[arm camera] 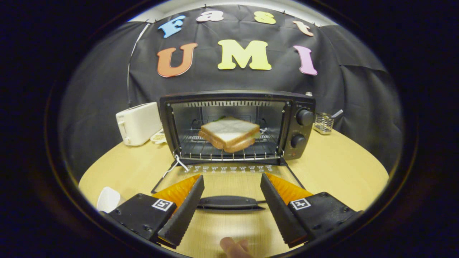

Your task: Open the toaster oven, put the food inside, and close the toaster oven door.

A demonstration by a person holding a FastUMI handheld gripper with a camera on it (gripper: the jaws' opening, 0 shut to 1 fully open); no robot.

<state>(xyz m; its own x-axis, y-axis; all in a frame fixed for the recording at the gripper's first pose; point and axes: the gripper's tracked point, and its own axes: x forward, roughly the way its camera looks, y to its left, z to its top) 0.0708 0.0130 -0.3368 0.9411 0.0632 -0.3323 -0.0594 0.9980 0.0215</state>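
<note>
Fingers of the hand-held gripper [229,204] stand apart, empty, around the door handle [228,202]. Sandwich [229,133] sits mid-frame inside the toaster oven [303,104]; the rigid handle seems the best grip.

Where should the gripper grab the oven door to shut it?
Grab the dark handle, the bar along the front edge of the door, which lies folded down flat. It sits between the open fingers of the gripper. Probably best to come from the front, one finger above the bar and one below, then lift. The sandwich is already on the rack.
</note>
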